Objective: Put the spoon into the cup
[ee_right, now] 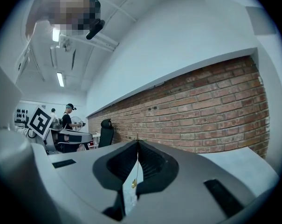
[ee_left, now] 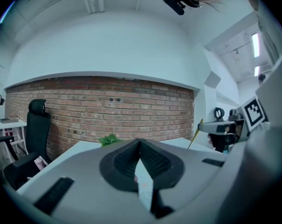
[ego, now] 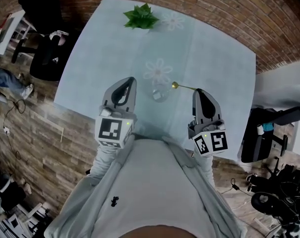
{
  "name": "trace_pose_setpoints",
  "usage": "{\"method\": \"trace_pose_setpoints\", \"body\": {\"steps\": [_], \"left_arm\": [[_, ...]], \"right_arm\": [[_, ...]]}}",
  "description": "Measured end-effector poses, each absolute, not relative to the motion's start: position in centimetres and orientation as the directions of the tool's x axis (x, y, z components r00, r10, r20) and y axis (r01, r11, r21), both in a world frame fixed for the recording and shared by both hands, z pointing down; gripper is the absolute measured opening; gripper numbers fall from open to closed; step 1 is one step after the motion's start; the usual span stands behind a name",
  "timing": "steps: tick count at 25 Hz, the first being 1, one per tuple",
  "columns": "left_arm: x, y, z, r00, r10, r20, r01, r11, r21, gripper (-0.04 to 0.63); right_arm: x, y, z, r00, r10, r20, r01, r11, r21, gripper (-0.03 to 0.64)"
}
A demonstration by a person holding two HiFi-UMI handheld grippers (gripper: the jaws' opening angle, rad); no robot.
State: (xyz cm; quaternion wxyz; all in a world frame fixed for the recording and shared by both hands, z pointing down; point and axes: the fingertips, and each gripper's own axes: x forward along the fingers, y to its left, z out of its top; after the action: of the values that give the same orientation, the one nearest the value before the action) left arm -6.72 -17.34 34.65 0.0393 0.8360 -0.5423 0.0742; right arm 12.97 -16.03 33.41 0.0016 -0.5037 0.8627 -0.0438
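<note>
A clear glass cup [ego: 159, 91] stands on the pale blue table [ego: 214, 58], on a flower print. A thin gold spoon [ego: 183, 87] hangs level just right of the cup, its bowl near the rim. My right gripper [ego: 198, 91] is shut on the spoon's handle end. In the right gripper view the spoon [ee_right: 134, 183] shows in the slit between the jaws. My left gripper [ego: 130, 80] sits left of the cup, its jaws closed together with nothing in them. From the left gripper view the spoon [ee_left: 195, 136] sticks out of the right gripper [ee_left: 221, 126].
A small green plant [ego: 140, 17] stands at the table's far edge, and a second flower print [ego: 173, 20] lies beside it. A black office chair [ego: 46, 53] is off the table's left side, dark equipment [ego: 266, 133] off its right. A brick wall [ee_left: 108, 111] runs behind.
</note>
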Motion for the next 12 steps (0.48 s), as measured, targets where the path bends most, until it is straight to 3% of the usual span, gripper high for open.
{"method": "trace_pose_setpoints", "body": {"steps": [12], "left_arm": [[-7.30, -17.48, 35.20, 0.451, -0.875, 0.176, -0.889, -0.458, -0.001, 0.020]], "right_arm": [[11.98, -15.43, 33.42, -0.466, -0.883, 0.062, -0.884, 0.461, -0.072, 0.020]]}}
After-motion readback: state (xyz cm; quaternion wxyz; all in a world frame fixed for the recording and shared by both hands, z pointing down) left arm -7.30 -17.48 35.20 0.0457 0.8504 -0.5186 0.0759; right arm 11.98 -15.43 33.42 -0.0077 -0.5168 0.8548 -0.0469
